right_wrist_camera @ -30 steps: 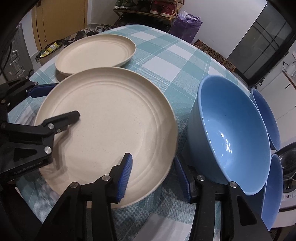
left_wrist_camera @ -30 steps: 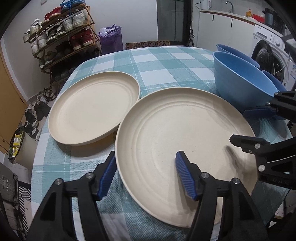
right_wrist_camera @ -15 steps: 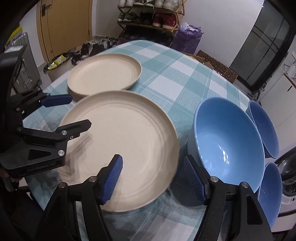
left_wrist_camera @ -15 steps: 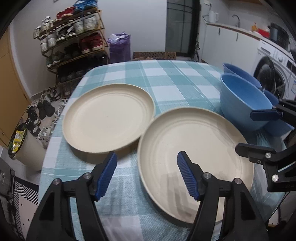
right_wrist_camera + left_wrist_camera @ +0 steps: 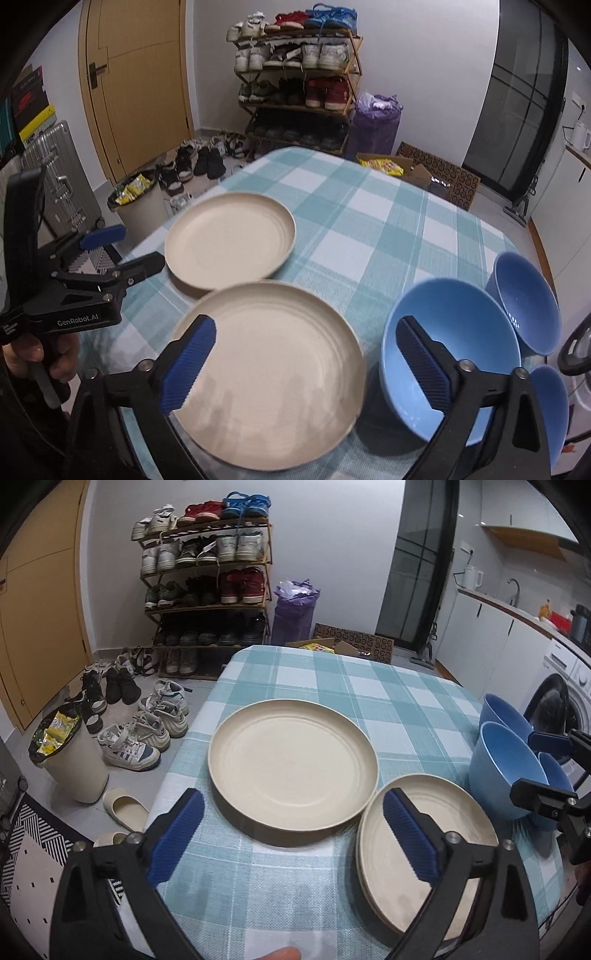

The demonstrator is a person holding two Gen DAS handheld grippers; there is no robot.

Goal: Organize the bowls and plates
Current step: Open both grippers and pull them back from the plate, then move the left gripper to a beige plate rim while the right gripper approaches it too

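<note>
Two cream plates lie on the teal checked tablecloth, the far plate (image 5: 293, 771) (image 5: 229, 243) and the near plate (image 5: 454, 834) (image 5: 280, 369) almost touching. Three blue bowls stand to the right: a large bowl (image 5: 469, 332) (image 5: 506, 764), one behind it (image 5: 528, 299) and one at the table's edge (image 5: 550, 406). My left gripper (image 5: 291, 819) (image 5: 129, 247) hovers above the gap between the plates, its jaws opening, empty. My right gripper (image 5: 306, 332) (image 5: 546, 768) hangs over the near plate's right rim and the large bowl, jaws opening, holding nothing.
Left of the table, on the floor, are a lined waste bin (image 5: 70, 760), loose shoes (image 5: 147, 734) and a slipper. A shoe rack (image 5: 207, 590) and a purple bag (image 5: 293, 613) stand beyond. A washing machine (image 5: 561, 709) is close on the right, a suitcase (image 5: 62, 177) at the left.
Both grippers have risen and drawn back from the near plate's rim, with jaws spread much wider. The left one has swung left toward the far plate. The near plate rests on the cloth.
</note>
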